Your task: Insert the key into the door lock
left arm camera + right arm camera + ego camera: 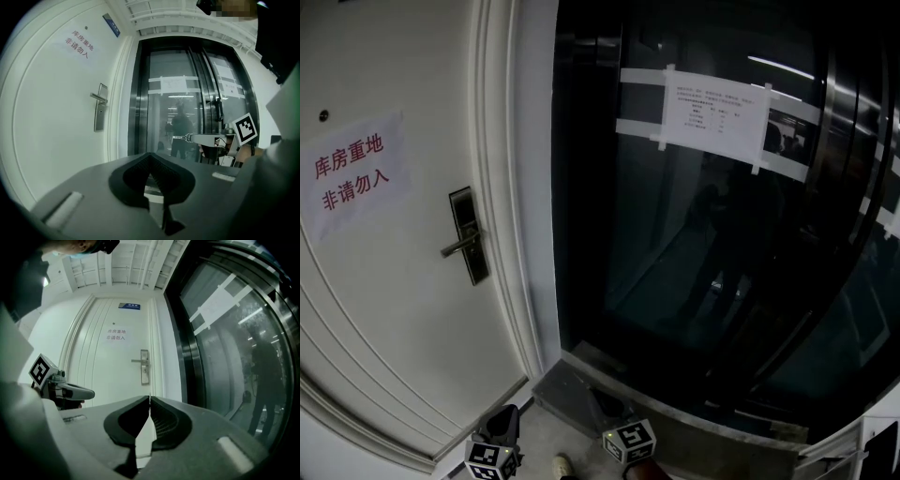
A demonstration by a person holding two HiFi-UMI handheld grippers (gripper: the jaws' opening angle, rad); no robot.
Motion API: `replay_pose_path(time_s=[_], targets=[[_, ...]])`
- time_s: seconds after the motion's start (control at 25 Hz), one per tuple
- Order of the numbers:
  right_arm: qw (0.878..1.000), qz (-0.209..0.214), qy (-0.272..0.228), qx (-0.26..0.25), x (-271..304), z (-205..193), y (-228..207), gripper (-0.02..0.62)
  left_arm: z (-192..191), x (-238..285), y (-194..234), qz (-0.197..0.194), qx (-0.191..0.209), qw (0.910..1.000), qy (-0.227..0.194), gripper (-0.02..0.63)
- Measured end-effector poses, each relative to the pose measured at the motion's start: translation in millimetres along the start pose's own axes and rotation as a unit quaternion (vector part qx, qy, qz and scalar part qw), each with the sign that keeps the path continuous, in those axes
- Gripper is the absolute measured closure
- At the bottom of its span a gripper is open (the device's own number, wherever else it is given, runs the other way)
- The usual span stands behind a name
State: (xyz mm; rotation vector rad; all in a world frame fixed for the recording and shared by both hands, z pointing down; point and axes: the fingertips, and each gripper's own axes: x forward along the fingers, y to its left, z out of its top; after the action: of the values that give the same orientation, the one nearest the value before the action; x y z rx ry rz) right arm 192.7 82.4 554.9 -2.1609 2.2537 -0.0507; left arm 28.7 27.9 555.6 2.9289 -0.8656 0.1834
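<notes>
We have the right gripper (149, 397) clenched on the key (183, 138). From its own view only a thin metal sliver shows edge-on above the meeting tips. The left gripper view shows it side-on as a flat, notched blade poking out of the grey jaws. The left gripper (150, 155) is clenched too, with nothing between its ribbed black pads (165, 177), which meet at a point above a spade-shaped hollow.

The door lock (144, 367) lies ahead of the right fingertips and a little above them, well apart. It is a tall, narrow metal plate with a lever handle (136, 361) sticking out to its left. From the left fingertips it sits up and to the left. Straight ahead of those tips stand the glass doors (694, 244), dark and glossy in black frames, with a white paper notice (712, 117) taped across them by pale strips.

The door (384, 319) is white and smooth, with moulded grooves. A paper sign (352, 173) in red characters hangs above the lock, and a small blue plate (129, 306) sits higher still.

We cannot make out the keyhole, and the notice's print is too small to read. The key's head is buried between the pads. The head view cuts both grippers off at its bottom edge, showing only their marker cubes (628, 440) and the toe of a shoe (565, 463). Reflections muddy whatever lies behind the glass.
</notes>
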Motion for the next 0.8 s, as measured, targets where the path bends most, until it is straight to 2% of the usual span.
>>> replay_pose_path(time_s=[0.24, 0.8], targets=[[1.0, -0.003, 0.001, -0.001, 59, 5, -14, 0.584, 17, 46, 39, -0.009, 0.004, 1.0, -0.002, 0.604], [1.0, -0.009, -0.007, -0.006, 158, 17, -33, 0.584, 28, 116, 118, -0.018, 0.004, 0.9998, 0.0, 0.604]])
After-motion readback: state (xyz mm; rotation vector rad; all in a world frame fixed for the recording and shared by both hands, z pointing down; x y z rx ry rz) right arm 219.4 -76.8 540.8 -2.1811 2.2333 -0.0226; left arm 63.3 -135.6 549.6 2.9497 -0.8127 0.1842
